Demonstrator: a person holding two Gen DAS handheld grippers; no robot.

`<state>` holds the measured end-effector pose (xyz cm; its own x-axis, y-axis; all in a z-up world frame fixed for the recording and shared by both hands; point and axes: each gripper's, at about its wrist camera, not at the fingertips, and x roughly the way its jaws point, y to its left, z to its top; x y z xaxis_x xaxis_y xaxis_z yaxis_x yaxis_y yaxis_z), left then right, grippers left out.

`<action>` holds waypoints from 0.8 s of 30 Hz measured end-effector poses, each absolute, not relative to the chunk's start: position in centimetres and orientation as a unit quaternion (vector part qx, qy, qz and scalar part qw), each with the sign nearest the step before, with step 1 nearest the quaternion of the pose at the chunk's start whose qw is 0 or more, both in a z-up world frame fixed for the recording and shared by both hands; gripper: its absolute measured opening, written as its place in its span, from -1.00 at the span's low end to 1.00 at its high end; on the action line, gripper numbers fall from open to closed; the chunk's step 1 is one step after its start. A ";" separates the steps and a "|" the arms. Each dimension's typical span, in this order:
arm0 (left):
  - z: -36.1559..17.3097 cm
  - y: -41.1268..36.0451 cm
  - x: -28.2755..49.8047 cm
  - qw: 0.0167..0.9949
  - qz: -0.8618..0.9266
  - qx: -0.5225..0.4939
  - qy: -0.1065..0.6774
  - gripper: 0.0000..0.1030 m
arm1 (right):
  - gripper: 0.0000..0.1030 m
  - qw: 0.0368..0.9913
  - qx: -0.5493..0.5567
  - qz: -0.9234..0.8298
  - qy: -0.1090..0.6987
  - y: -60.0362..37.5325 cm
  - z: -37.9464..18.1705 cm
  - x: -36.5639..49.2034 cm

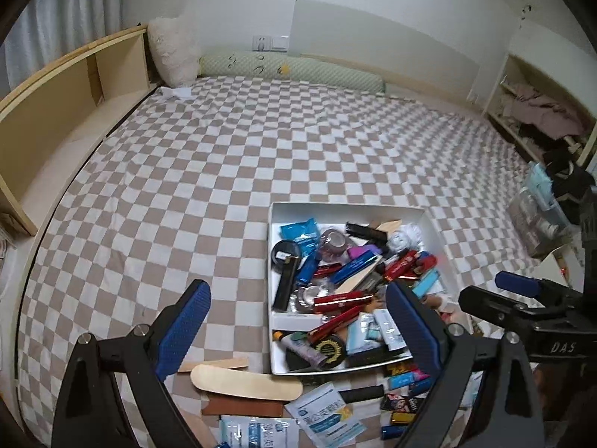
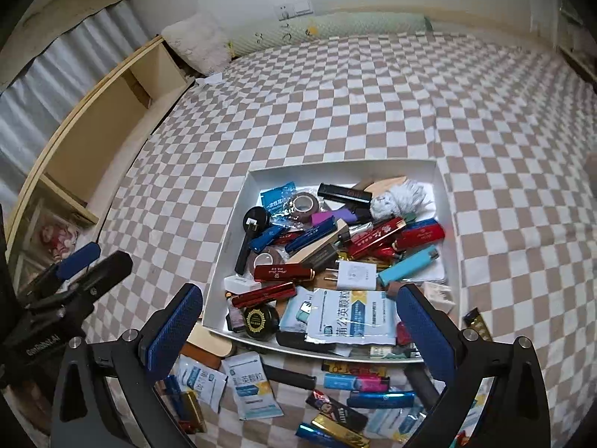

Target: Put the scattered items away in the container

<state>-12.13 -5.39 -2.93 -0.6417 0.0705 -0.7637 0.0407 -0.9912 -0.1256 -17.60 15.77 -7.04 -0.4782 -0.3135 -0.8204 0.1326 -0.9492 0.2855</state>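
A white box (image 1: 347, 207) on the checked bedsheet is heaped with lighters, tape rolls, sachets and a white charger (image 2: 356, 274). More items lie loose on the sheet in front of it: wooden sticks (image 1: 246, 384), blue-and-white sachets (image 1: 324, 414) (image 2: 253, 384) and several lighters (image 2: 354, 380). My left gripper (image 1: 298, 324) hangs open above the box's near left corner, with nothing between its blue pads. My right gripper (image 2: 298, 330) is open too, over the box's near edge, and holds nothing. Each gripper shows in the other's view, the right (image 1: 522, 298) and the left (image 2: 82, 265).
The checked bedsheet (image 1: 186, 186) stretches far beyond the box. A wooden shelf unit (image 1: 56, 119) runs along the left side. A fluffy pillow (image 1: 175, 52) and a green bolster (image 1: 291, 71) lie at the head. A shelf with clothes (image 1: 541, 112) stands at the right.
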 end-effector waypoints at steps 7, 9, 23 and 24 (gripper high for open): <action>-1.7 -4.4 -11.0 0.024 0.909 -0.410 -0.068 0.99 | 1.00 0.107 0.438 -0.891 -0.058 16.4 -4.6 -15.5; -1.3 -4.2 -10.6 0.028 0.911 -0.406 -0.068 0.99 | 1.00 0.097 0.427 -0.898 -0.047 16.6 -4.0 -15.0; 0.2 -2.9 -8.5 0.038 0.921 -0.386 -0.046 0.99 | 1.00 0.096 0.403 -0.910 -0.032 18.1 -1.9 -11.9; 0.4 -2.8 -8.2 0.039 0.922 -0.383 -0.046 0.99 | 1.00 0.097 0.400 -0.911 -0.028 18.1 -1.8 -11.6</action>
<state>-8.24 -2.78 0.36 -0.7029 0.1078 -0.7030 -0.0371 -0.9927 -0.1152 -11.57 18.13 -1.76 -0.6618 -0.1989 -0.7228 0.1546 -0.9796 0.1280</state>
